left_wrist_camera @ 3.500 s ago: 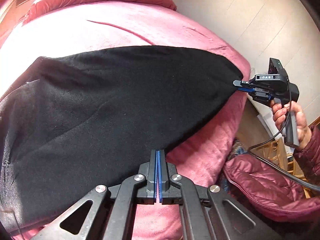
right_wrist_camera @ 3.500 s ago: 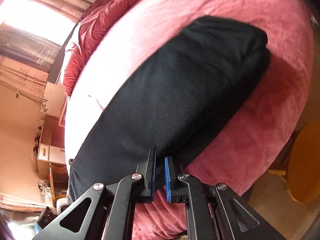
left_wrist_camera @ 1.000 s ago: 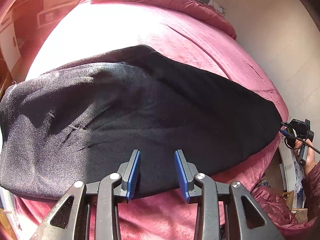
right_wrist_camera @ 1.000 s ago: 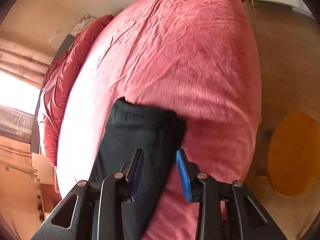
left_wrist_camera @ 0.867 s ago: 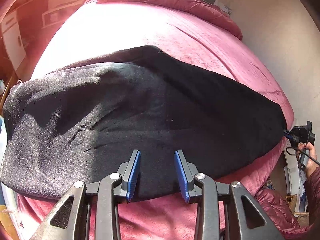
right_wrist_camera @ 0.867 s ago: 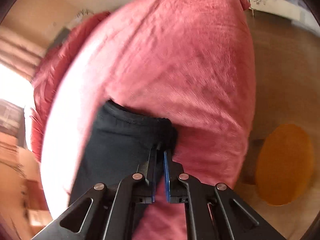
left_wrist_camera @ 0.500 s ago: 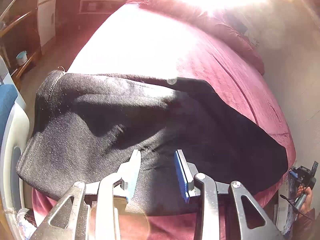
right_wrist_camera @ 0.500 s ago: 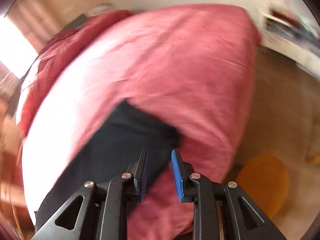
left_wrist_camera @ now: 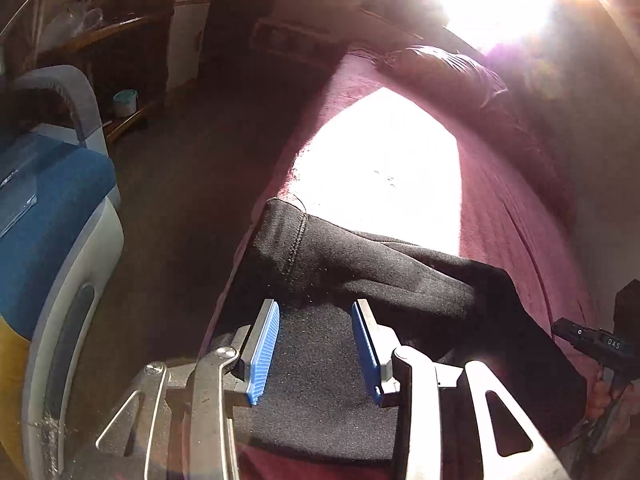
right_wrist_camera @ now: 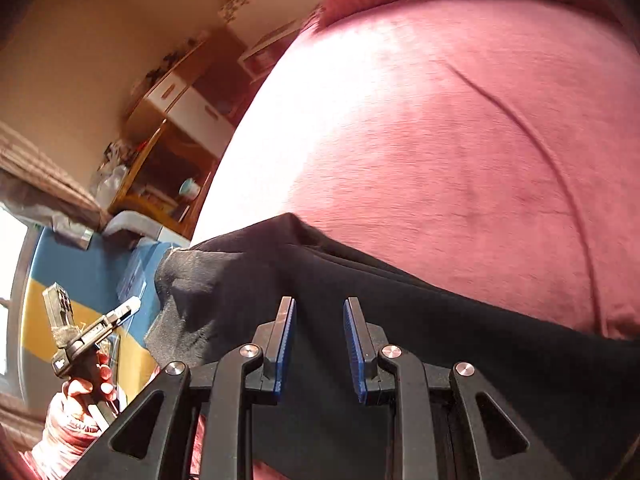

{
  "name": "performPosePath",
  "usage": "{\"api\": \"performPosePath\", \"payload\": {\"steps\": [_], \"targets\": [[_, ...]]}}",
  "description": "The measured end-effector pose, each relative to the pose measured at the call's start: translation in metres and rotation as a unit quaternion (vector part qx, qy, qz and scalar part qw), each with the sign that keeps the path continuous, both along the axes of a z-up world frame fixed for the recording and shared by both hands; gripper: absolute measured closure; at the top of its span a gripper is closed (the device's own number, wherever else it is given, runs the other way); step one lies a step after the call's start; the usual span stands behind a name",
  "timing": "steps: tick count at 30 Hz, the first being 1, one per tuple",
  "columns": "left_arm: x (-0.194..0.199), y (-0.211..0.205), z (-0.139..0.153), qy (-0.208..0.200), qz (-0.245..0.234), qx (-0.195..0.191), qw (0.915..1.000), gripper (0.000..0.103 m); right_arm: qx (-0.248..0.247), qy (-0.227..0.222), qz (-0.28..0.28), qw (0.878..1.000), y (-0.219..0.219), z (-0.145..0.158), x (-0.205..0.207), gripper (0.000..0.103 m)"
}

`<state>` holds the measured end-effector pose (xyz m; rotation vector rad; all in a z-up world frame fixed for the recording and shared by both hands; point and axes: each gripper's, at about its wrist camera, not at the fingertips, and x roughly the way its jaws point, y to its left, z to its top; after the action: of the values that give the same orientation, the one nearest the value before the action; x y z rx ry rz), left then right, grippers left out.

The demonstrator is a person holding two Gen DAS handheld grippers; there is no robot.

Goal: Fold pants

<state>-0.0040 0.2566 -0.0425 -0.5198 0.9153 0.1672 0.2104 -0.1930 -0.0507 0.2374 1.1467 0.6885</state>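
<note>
**Hovering over the black pants at the bed edge**

Both grippers point steeply down at the pants (left_wrist_camera: 360, 264), which lie across the near part of the bed (left_wrist_camera: 504, 216) with its red cover. The left gripper (left_wrist_camera: 316, 344) has its blue pads apart, and they have just been opening a little more; black cloth shows under the gap, but the pads do not press on it. The right gripper (right_wrist_camera: 318, 340) also stands with its pads apart, in a narrower gap, over the dark cloth and not clamped on it.

In the left view, the hemmed end of the pants (left_wrist_camera: 296, 236) reaches the side edge of the bed, and beside that edge there is dark floor (left_wrist_camera: 180, 200) and a blue and grey case (left_wrist_camera: 52, 216) near it. Beyond the pants the bed cover is bare up to the pillow (left_wrist_camera: 452, 72), under strong sun glare.

Only the right view shows the left hand (right_wrist_camera: 80, 396) around its gripper handle, off the bed side, with the pad tips just beside the cloth end. Only the left view shows the right hand (left_wrist_camera: 600, 396), low at the far right, its gripper tip near the other edge of the pants. The right view also shows a long crease in the cover (right_wrist_camera: 532, 128).
</note>
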Motion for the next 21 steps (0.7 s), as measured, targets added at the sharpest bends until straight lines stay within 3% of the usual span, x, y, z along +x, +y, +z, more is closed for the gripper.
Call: {"api": "performPosePath", "payload": {"steps": [4,7,9,14,16,17,18,21], "targets": [[0.014,0.05,-0.007,0.009,0.013,-0.082,0.9965,0.059,-0.017,0.015,0.042,0.999,0.054,-0.017,0.005,0.078],[0.034,0.072,-0.02,0.011,0.01,-0.121,0.9926,0.057,-0.032,0.023,0.057,0.998,0.073,-0.028,-0.012,0.078],[0.05,0.081,-0.029,0.019,0.012,-0.14,0.9899,0.057,-0.045,0.023,0.064,0.997,0.081,-0.032,-0.016,0.078],[0.087,0.087,-0.058,0.046,-0.018,-0.224,0.9734,0.057,-0.09,0.012,0.078,0.993,0.088,-0.042,-0.021,0.078],[0.097,0.082,-0.062,0.055,-0.021,-0.233,0.9708,0.06,-0.104,0.011,0.076,0.992,0.087,-0.044,-0.02,0.078],[0.101,0.079,-0.061,0.049,-0.032,-0.231,0.9713,0.064,-0.11,0.011,0.074,0.991,0.086,-0.046,-0.019,0.078],[0.102,0.075,-0.057,0.038,-0.044,-0.227,0.9723,0.078,-0.112,0.013,0.071,0.991,0.084,-0.048,-0.018,0.078],[0.101,0.066,-0.043,-0.006,-0.064,-0.181,0.9815,0.097,-0.115,0.016,0.063,0.991,0.08,-0.057,-0.016,0.078]]}}
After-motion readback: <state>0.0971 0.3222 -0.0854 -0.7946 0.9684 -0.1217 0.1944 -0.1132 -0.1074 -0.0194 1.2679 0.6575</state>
